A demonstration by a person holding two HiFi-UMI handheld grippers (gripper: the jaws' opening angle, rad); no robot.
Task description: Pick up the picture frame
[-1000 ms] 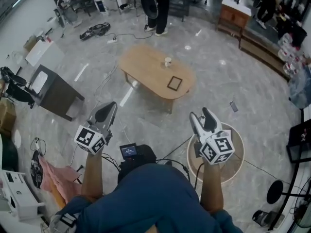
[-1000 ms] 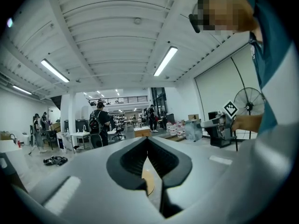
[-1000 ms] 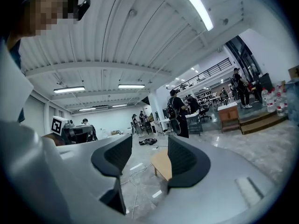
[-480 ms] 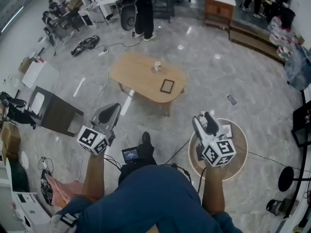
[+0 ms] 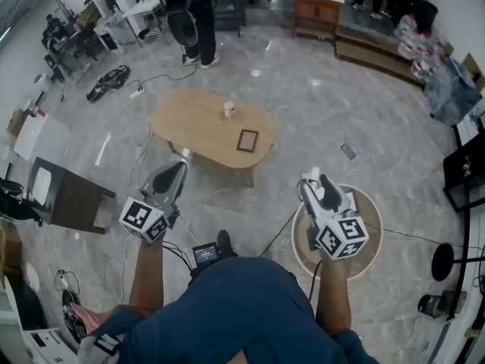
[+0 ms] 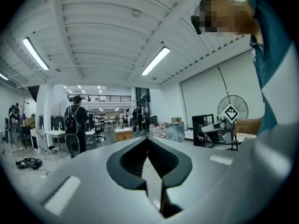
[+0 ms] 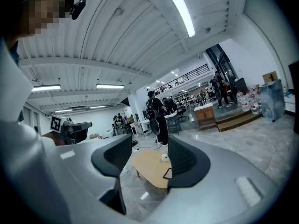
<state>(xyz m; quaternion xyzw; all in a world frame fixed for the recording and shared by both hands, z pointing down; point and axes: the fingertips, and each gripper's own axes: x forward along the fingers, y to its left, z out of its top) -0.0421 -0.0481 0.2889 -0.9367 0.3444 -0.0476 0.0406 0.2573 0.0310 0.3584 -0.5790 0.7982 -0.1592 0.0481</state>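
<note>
On the oval table point(image 5: 189, 116) ahead, the frame point(image 5: 248, 140) is lying flat near the end closest to the person. Its longer sides seem to be running roughly away from them. It is sitting well apart from both claws, forward of them and between their two lines, so neither hand is looking clearly nearer.

The right claw point(image 5: 313, 182) is standing released, jaws wide with nothing in them. In its own view the frame is showing in the gap, close against the right jaw, so this claw is likely the one lining up. The left claw point(image 5: 174, 170) is pointing level with its jaws clenched on nothing.

A cup point(image 5: 228, 110) is standing beyond the frame, apart from it and off the approach line. Bare floor is lying between the claws and the table, with cables point(image 5: 151, 142) trailing at the left. A round stand point(image 5: 371, 237) is sitting under the right claw. A person with a backpack point(image 5: 193, 21) is standing past the table.
</note>
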